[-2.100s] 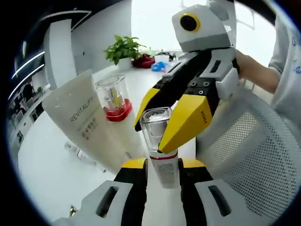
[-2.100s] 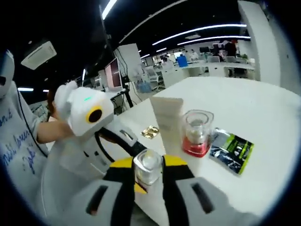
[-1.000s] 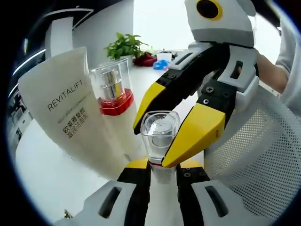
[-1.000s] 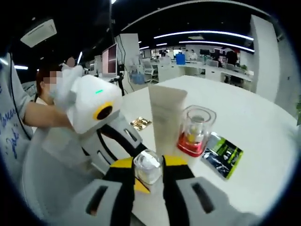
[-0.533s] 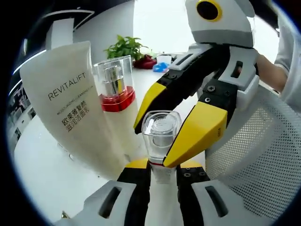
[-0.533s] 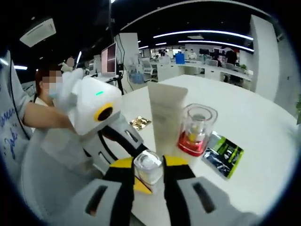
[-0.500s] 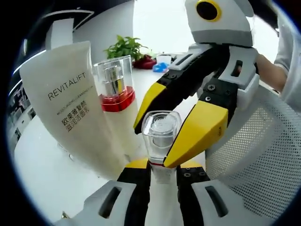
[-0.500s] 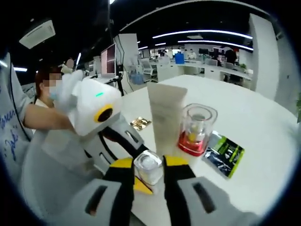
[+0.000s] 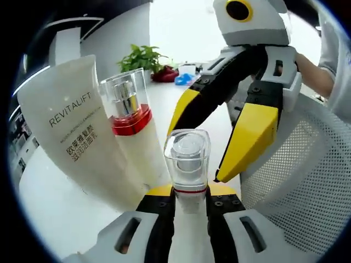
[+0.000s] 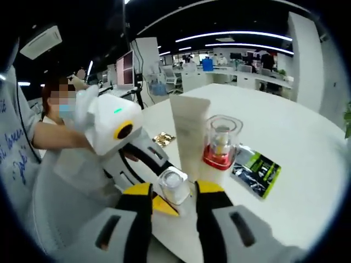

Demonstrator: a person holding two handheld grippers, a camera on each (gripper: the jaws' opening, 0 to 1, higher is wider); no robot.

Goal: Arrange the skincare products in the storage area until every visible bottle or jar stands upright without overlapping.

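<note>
My left gripper (image 9: 186,193) is shut on the lower body of a white pump bottle (image 9: 187,159) with a clear cap and a thin red ring. My right gripper (image 9: 198,155) comes down from the upper right, its yellow jaws open on either side of that cap. In the right gripper view the same cap (image 10: 172,183) sits in the gap of the open right gripper (image 10: 175,193). Just behind stand a white REVITALIFT tube (image 9: 74,134) and a second bottle with a red collar (image 9: 130,129). Both are upright and close together.
A green and black sachet (image 10: 255,167) lies flat on the white table (image 10: 296,137) beside the red-collared bottle (image 10: 220,143). A small gold packet (image 10: 160,138) lies behind the tube (image 10: 189,134). A white mesh chair (image 9: 307,181) is at the right, a potted plant (image 9: 143,57) far back.
My right gripper's yellow jaws have spread apart and let go of the clear cap. The left gripper still holds the bottle; both views shifted slightly.
</note>
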